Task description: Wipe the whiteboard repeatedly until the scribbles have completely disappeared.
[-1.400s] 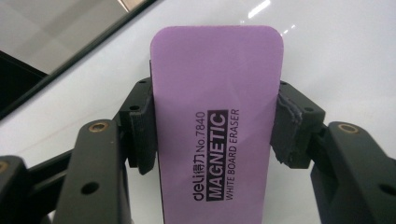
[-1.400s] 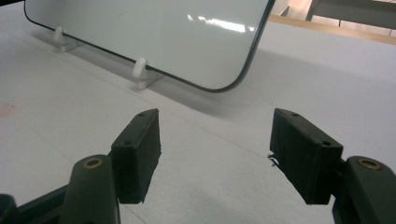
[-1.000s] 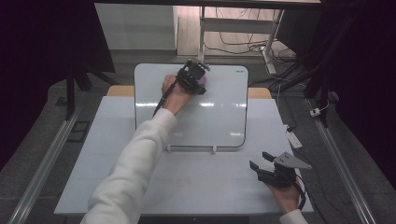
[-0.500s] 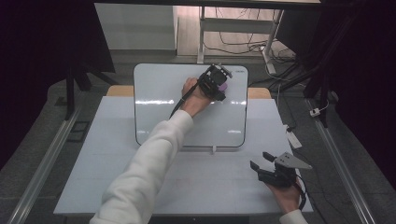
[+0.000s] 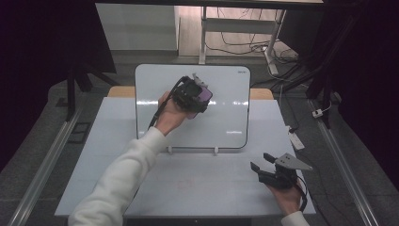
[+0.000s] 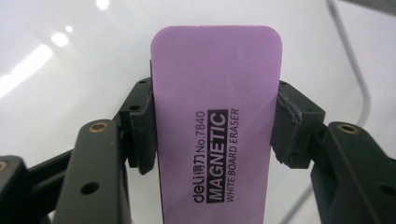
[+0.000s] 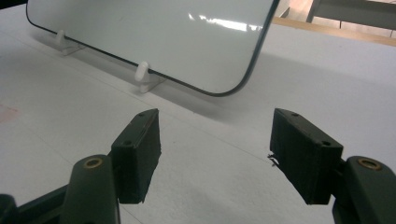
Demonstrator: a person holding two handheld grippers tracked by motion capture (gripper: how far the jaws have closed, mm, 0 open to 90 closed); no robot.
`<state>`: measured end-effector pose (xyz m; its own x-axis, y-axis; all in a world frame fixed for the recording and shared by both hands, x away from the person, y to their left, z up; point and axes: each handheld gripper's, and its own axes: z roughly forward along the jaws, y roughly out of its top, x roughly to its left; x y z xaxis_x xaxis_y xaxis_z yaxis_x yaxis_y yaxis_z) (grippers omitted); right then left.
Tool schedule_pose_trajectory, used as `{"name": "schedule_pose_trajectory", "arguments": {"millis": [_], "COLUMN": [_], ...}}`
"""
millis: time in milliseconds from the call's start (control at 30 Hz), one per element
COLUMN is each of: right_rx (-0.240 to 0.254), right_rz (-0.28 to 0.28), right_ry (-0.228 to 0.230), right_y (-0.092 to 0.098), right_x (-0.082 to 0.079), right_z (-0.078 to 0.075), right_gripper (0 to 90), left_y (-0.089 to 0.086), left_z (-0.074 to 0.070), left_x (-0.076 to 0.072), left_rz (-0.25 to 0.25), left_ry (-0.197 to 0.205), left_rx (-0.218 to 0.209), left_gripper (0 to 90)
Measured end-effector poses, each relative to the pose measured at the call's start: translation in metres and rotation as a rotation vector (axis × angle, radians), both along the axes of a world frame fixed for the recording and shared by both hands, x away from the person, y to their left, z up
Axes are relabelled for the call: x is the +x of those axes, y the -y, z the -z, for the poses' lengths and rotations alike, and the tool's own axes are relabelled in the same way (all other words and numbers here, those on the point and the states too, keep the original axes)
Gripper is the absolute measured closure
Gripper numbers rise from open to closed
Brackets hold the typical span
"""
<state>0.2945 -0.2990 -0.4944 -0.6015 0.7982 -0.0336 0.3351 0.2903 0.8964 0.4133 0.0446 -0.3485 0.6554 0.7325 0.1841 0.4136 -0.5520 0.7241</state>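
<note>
Pale grey table seen from above, w/ dark floor around it. A white board w/ rounded corners and a thin dark edge stands on the table's far half, leaning back on two small white feet; ceiling lights glint across its face.

Person's left arm in a white sleeve reaches in from the bottom edge, diagonally up to the board. Left hand holds the left gripper against the board's upper middle. Its jaws are clamped on a purple eraser, pads pressing both long sides. In the left gripper view the eraser stands on end betw. the jaws, rounded top corners up, w/ black print reading "MAGNETIC WHITE BOARD ERASER" and "No.7840"; the glossy board surface lies right behind it. Whether the eraser's far face touches the board can't be told.

Right gripper sits low at the table's near right corner, well apart from the board, held in the right hand. Jaws spread wide, nothing betw. them; in the right gripper view they point toward the board's lower corner and one foot.
</note>
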Motion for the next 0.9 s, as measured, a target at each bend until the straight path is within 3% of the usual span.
{"name": "schedule_pose_trajectory", "arguments": {"millis": [167,333,633,900], "right_rx": [-0.005,-0.012,-0.018,-0.019], "right_rz": [-0.014,-0.025,-0.043,-0.056], "right_ry": [0.001,-0.004,0.003,0.009], "right_y": [-0.007,-0.012,-0.019,-0.023], "right_x": [-0.001,0.000,-0.001,-0.003], "right_z": [-0.001,0.000,-0.002,-0.003], "right_gripper": [33.3,33.2,33.2,33.3], "left_y": [-0.018,-0.035,-0.060,-0.067], "left_z": [0.017,0.032,0.053,0.062], "left_x": [-0.025,-0.041,-0.065,-0.073], "left_rz": [0.020,0.025,0.019,0.027], "left_ry": [-0.026,-0.050,-0.071,-0.076], "left_rx": [-0.059,-0.115,-0.257,-0.293], "left_gripper": [41.2,41.2,41.1,41.1]}}
